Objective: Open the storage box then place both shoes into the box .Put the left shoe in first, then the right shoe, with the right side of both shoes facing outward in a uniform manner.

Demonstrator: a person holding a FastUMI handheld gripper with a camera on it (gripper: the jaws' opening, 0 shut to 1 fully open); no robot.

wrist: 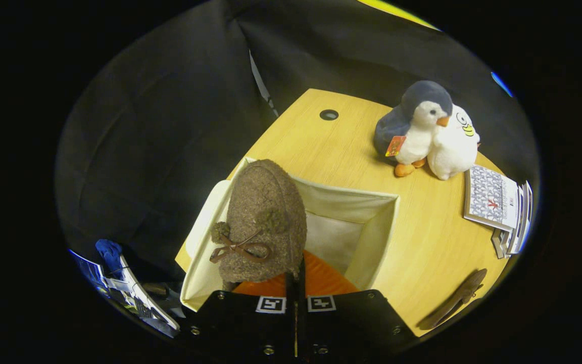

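A brown fuzzy shoe (263, 222) with a small bow and an orange lining (321, 280) hangs toe-away just ahead of my fingers. My gripper (295, 283) is shut on the shoe's rim, the two fingers pressed close together. The shoe hovers over the near left part of the open cream fabric storage box (377, 237), whose pale inside shows beyond it. The box's lid flap (205, 217) hangs off its left side. A second brown shoe (460, 298) lies on the wooden table, to the right of the box near the table's front edge.
A grey and white penguin plush (415, 129) and a white plush (455, 146) stand beyond the box to the right. A stack of booklets (498, 207) lies at the table's right edge. A cable hole (329, 115) sits at the far side.
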